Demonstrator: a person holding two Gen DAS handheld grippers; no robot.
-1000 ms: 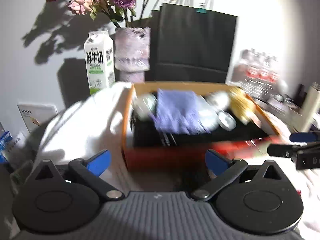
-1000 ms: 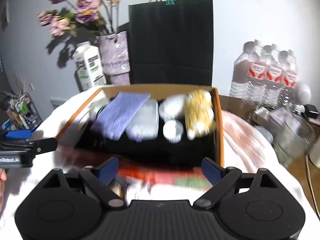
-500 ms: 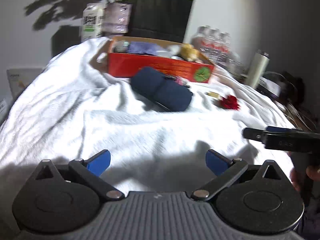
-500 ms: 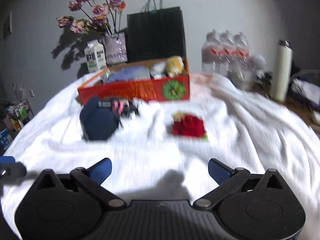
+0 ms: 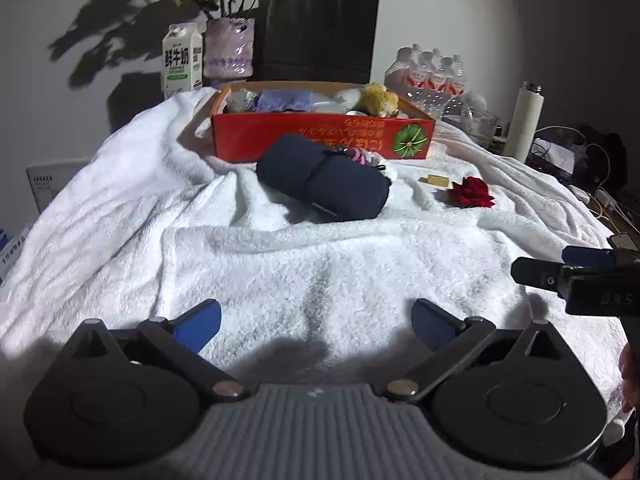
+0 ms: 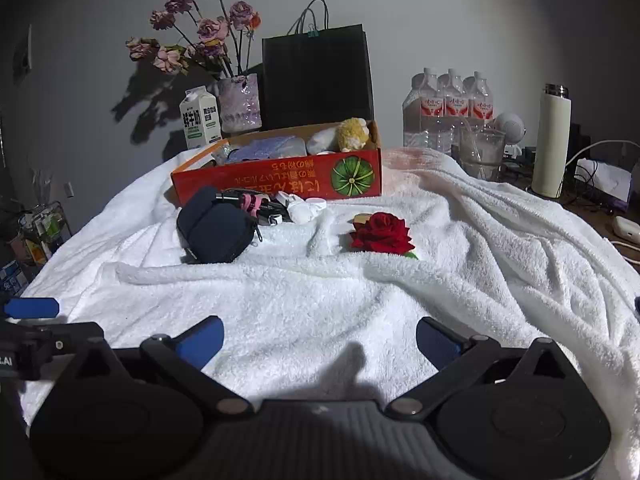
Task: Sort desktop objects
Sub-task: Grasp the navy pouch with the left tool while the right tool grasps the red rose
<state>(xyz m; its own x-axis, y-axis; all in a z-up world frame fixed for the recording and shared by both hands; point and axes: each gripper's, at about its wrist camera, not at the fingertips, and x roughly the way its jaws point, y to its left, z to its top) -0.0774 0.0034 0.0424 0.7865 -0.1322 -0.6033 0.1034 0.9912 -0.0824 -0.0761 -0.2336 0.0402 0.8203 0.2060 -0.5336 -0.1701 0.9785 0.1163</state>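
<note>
A red cardboard box (image 5: 320,138) (image 6: 280,178) holding several items stands at the far side of a white towel. In front of it lie a dark blue pouch (image 5: 324,178) (image 6: 216,230), some pink and white small items (image 6: 280,206), a small tan block (image 5: 437,180) and a red rose (image 5: 471,193) (image 6: 382,232). My left gripper (image 5: 316,320) is open and empty over bare towel, well short of the pouch. My right gripper (image 6: 318,338) is likewise open and empty near the front of the towel, and its fingers (image 5: 560,268) show at the right edge of the left wrist view.
Behind the box stand a milk carton (image 5: 182,62), a vase of dried flowers (image 5: 229,50), a black paper bag (image 5: 320,34) and a pack of water bottles (image 6: 448,110). A white flask (image 6: 554,140), a glass and cables crowd the right side.
Both grippers have pulled back from right over the red box to the near part of the towel. The pouch and rose have come into view. Both stayed open.
</note>
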